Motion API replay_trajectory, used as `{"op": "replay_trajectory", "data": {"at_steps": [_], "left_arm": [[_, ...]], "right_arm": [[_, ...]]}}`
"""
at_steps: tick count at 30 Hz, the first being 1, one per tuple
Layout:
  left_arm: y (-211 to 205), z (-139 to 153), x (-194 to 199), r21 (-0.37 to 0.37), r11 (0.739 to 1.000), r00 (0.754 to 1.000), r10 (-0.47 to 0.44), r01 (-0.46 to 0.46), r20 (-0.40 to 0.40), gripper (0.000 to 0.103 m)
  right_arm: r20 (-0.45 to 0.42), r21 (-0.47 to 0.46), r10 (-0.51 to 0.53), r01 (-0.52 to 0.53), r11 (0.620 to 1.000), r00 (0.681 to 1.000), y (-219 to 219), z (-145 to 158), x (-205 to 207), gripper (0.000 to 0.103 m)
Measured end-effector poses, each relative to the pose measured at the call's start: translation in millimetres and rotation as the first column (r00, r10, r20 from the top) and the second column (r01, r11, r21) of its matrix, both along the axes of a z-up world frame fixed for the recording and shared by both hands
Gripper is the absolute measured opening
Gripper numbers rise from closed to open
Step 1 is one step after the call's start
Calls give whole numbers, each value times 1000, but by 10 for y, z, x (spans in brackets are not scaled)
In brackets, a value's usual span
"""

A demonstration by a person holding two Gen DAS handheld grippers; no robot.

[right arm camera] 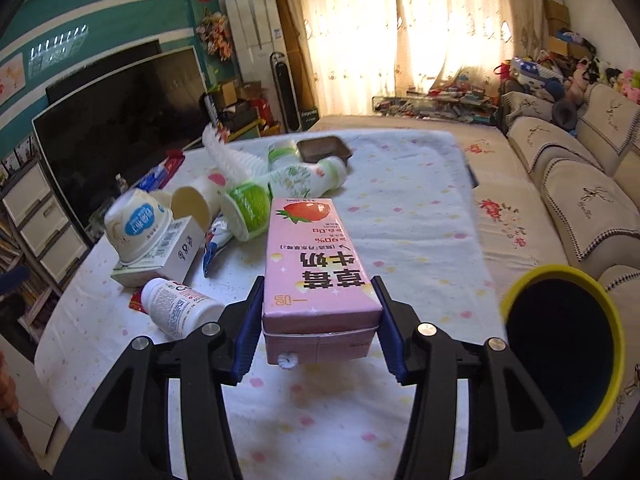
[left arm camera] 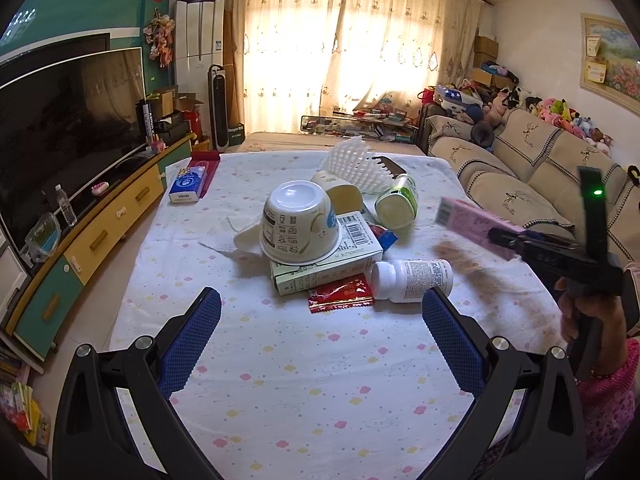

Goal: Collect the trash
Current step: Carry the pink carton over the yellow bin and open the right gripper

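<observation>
Living room; my surface (left arm camera: 280, 360) has a flowered cloth, trash heaped mid-way. Right hand-held gripper (right arm camera: 320, 320) clamps the pink milk carton (right arm camera: 320, 264) above it; left hand-held gripper (left arm camera: 320, 312) spread wide, empty, just short of the white bottle (left arm camera: 412, 280).

Strong daylight glows through the curtains (left arm camera: 340, 52) at upper centre, blown out to glare. The television (left arm camera: 68, 120) at left stays dark. Fisheye bending curves both frames' edges, with black vignetted corners. The pink carton (left arm camera: 476, 228) at right shows motion blur.
</observation>
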State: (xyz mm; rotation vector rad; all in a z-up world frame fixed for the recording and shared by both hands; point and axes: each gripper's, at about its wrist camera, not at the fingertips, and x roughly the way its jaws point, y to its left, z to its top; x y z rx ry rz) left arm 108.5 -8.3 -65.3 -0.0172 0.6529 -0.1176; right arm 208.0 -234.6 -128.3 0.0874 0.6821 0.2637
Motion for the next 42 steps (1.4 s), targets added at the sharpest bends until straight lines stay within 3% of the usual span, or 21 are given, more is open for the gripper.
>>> {"op": "replay_trajectory", "data": {"at_steps": [5, 8, 12, 18, 23, 30, 42], "left_arm": [[-76, 4, -16, 1, 1000, 1000, -20, 20, 0, 99], [-115, 2, -19, -1, 1000, 1000, -29, 29, -1, 99], [-161, -16, -3, -1, 999, 999, -39, 39, -10, 99], [-212, -32, 14, 7, 999, 999, -45, 45, -19, 99], [-192, -86, 96, 14, 999, 999, -39, 39, -39, 99], [-147, -212, 306, 13, 999, 997, -29, 30, -77, 99], [0, -234, 1069, 55, 998, 999, -12, 14, -36, 99]], "right_arm": [[38, -22, -165, 165, 986, 986, -484, 162, -279, 49], [4, -42, -308, 308, 950, 951, -914, 45, -274, 49], [-102, -108, -454, 444, 890, 885, -1400, -304, -145, 49], [-238, -194, -535, 500, 844, 811, -1741, -844, 155, 47], [-294, -243, -559, 505, 828, 775, -1811, -1126, 287, 48], [-255, -233, -573, 525, 819, 779, -1748, -1061, 220, 54], [-179, -160, -550, 527, 834, 816, -1627, -715, -99, 58]]}}
